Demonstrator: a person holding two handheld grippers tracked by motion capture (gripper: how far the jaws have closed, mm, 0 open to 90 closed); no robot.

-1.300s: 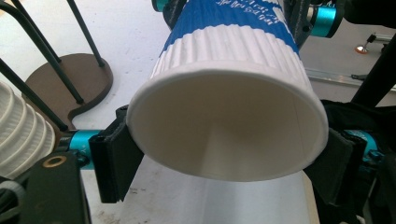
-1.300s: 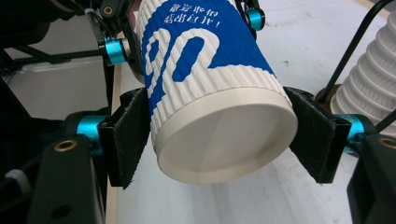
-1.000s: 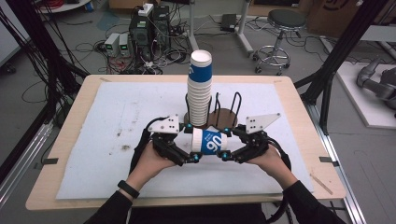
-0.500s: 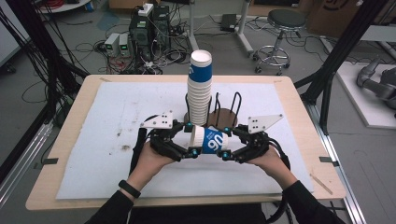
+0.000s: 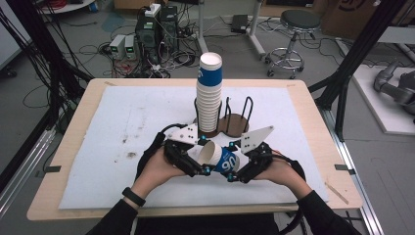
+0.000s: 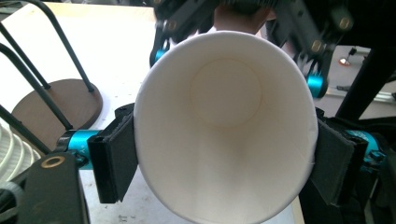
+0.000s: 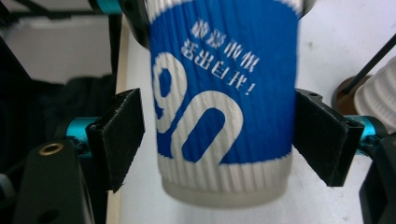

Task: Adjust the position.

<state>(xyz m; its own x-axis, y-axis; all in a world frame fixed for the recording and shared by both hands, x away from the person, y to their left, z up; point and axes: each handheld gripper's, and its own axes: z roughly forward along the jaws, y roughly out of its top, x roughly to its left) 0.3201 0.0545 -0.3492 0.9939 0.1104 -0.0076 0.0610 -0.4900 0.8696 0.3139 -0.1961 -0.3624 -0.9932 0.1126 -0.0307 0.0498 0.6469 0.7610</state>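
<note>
Scene: a blue-and-white ribbed paper cup (image 5: pixel 221 157) lies on its side between two hand-held grippers, low in the centre of the high view, above the white mat (image 5: pixel 122 127) on the wooden table (image 5: pixel 313 122).
Left gripper (image 5: pixel 203 166): its jaws have just been closing, and in the left gripper view its pads (image 6: pixel 116 156) press the cup's rim end from both sides, the open mouth facing the camera.
Right gripper (image 5: pixel 232 174): its jaws have just been opening; in the right gripper view the pads (image 7: pixel 122 135) stand spread at the cup's base end, with a sliver of space on the left side and the right pad at or very near the wall.
Step in hand: by the look of it, a handover of the cup from the right gripper to the left.
Doing it well: the left grip should stay just firm enough not to crush the thin rim into an oval; the right should draw straight back off the base, without brushing the ribbed wall.
Nearby: a tall stack of matching paper cups (image 5: pixel 209 93) stands in a dark round wire-post holder (image 5: pixel 235 122) at centre frame, just beyond the grippers; keep the cup clear of it.
</note>
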